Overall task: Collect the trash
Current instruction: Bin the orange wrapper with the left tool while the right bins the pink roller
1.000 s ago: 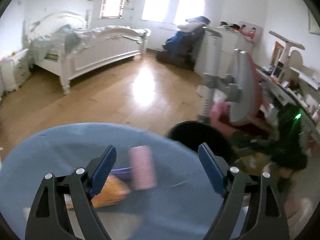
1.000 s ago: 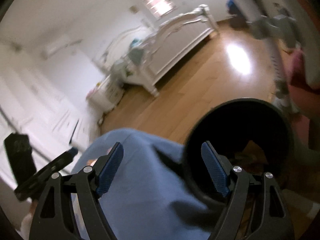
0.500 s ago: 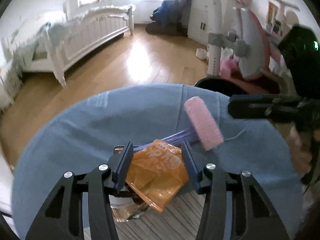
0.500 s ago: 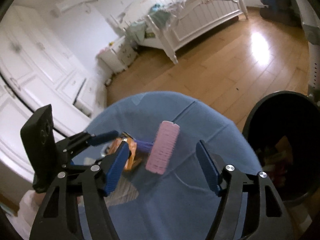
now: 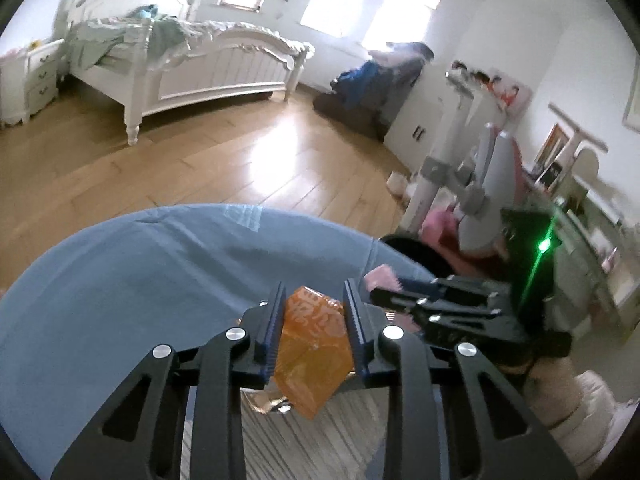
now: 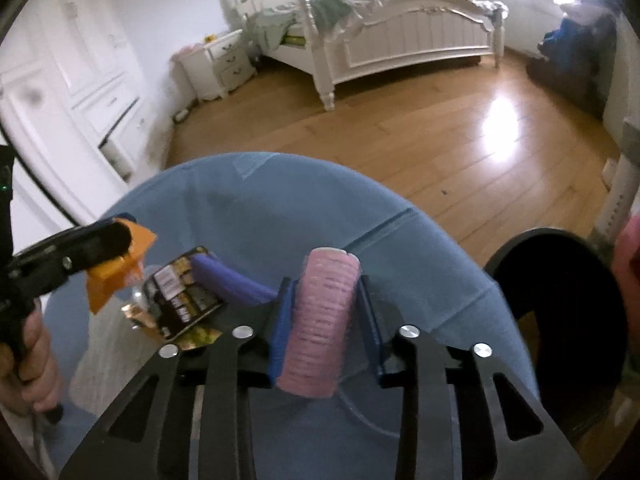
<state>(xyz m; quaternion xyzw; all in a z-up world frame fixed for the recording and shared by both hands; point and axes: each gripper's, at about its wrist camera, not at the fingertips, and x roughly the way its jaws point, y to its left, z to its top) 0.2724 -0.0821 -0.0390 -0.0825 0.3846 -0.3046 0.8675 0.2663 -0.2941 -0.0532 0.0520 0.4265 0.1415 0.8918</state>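
Orange wrapper (image 5: pixel 312 344), white lettering unreadable.

The wrapper (image 5: pixel 314 344) sits clamped between the fingers of the left gripper (image 5: pixel 314 320), above the round table (image 5: pixel 140 272). The roller (image 6: pixel 320 320) sits between the fingers of the right gripper (image 6: pixel 326 320), its handle (image 6: pixel 230 280) reaching out past the left finger. Left of that finger a packet (image 6: pixel 182 298) lies on the table. Right of the right finger, beside the table, stands the bin (image 6: pixel 560 300). Far ahead of both stands the bed (image 6: pixel 392 36).
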